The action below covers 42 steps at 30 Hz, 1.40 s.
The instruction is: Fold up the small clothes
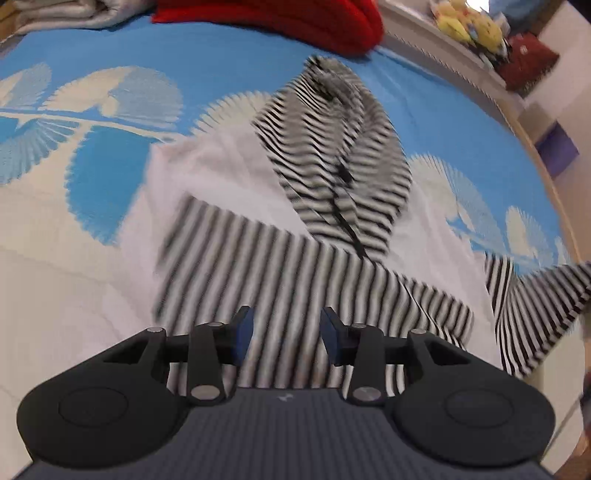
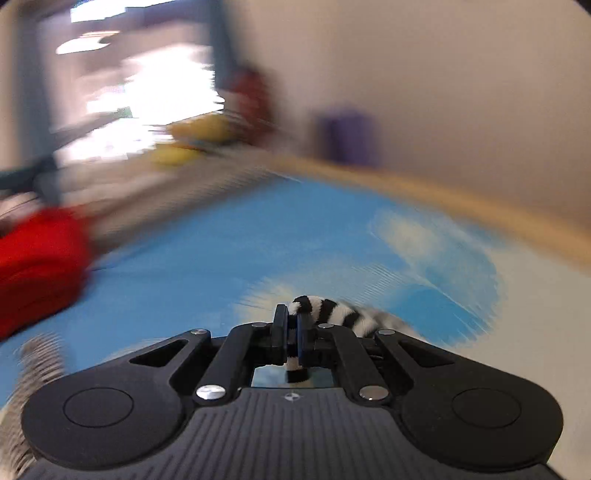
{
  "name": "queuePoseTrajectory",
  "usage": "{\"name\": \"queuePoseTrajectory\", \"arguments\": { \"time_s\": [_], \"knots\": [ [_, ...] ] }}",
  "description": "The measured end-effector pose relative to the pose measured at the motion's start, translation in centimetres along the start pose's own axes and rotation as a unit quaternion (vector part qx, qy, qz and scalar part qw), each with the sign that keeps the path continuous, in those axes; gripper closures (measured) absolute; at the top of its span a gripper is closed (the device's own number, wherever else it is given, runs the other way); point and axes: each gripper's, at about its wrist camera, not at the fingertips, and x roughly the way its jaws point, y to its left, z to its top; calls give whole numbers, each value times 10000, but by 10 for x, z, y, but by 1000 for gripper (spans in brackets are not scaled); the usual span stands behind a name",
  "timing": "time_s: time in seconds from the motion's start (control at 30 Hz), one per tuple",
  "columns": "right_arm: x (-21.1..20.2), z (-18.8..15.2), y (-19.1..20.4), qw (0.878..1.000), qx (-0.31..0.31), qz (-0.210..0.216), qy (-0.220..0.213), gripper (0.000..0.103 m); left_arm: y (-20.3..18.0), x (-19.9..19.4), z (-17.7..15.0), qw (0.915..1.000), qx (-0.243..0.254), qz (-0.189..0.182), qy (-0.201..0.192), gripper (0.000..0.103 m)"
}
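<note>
Shirt (image 1: 306,266): striped, flat on bed (image 1: 221,66), one part lifted.
R grip (image 2: 291,332): my jaws clamped on shirt edge.
L grip (image 1: 287,334): jaws apart, nothing in them, over hem.
Tip: carry the flap over w/ fabric taut, lay it square on body.

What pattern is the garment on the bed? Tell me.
Black and white stripes on the garment, clearest in the left wrist view.

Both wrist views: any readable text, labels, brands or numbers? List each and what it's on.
None readable.
Left gripper body: small pale mark, too small to read.
Right gripper body: small round emblem, a symbol and no letters.
Striped garment, red fabric, blue bedspread: no print visible.
</note>
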Motion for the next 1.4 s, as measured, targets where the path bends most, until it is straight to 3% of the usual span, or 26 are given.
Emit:
{"name": "queuePoseTrajectory", "arguments": {
  "time_s": [0.07,0.13,0.2,0.23,0.3,0.33,0.43,0.53,0.6,0.67,0.73,0.83,0.93,1.0,1.07,1.23,1.3,1.37,1.4],
  "knots": [
    [-33,-11,65,9937,-583,954,-73,99,19,-7,10,9997,-209,103,-108,58],
    [-61,-38,127,9740,-1032,1993,298,95,40,-13,20,9985,-477,202,-193,58],
    [-69,-72,172,9392,-1343,2829,1410,82,58,-18,27,9966,-728,300,-249,59],
    [-69,-93,190,9162,-1383,3099,2131,80,67,-20,30,9957,-835,307,-265,59],
    [-71,-124,209,8792,-1588,3221,3130,80,76,-22,33,9943,-978,302,-283,59],
    [-72,-131,212,8731,-1680,3070,3395,80,78,-23,34,9939,-1027,295,-284,59],
    [-68,-124,199,8817,-1491,2519,3701,71,77,-24,31,9940,-1054,172,-247,58],
    [-56,-111,175,9028,-985,2250,3530,56,65,-15,23,9951,-989,-26,-44,58],
    [-45,-106,160,9173,-708,2017,3358,55,52,-5,16,9961,-852,-186,169,58],
    [-31,-105,138,9309,-206,1439,3352,54,31,4,6,9976,-509,-323,338,59],
    [-13,-95,119,9343,286,1245,3330,55,6,11,-3,9979,-129,-450,451,59],
    [8,-88,97,9435,454,821,3179,55,-40,19,-21,9943,511,-745,562,59],
    [23,-90,76,9349,857,451,3416,54,-82,32,-43,9865,1153,-931,696,59],
    [27,-94,67,9234,1120,567,3628,54,-100,46,-59,9829,1354,-884,883,57],
    [29,-98,62,9147,1234,620,3798,55,-111,61,-71,9816,1464,-651,1041,36],
    [33,-111,47,9018,1401,299,4077,55,-132,76,-92,9745,2116,-55,749,33],
    [39,-120,40,8936,1570,263,4198,55,-137,74,-97,9681,2428,65,611,40],
    [41,-123,37,8918,1619,258,4218,55,-138,69,-98,9578,2825,290,435,80],
    [42,-122,37,8924,1596,257,4213,55,-132,64,-93,9573,2847,314,385,85]
  ]
}}
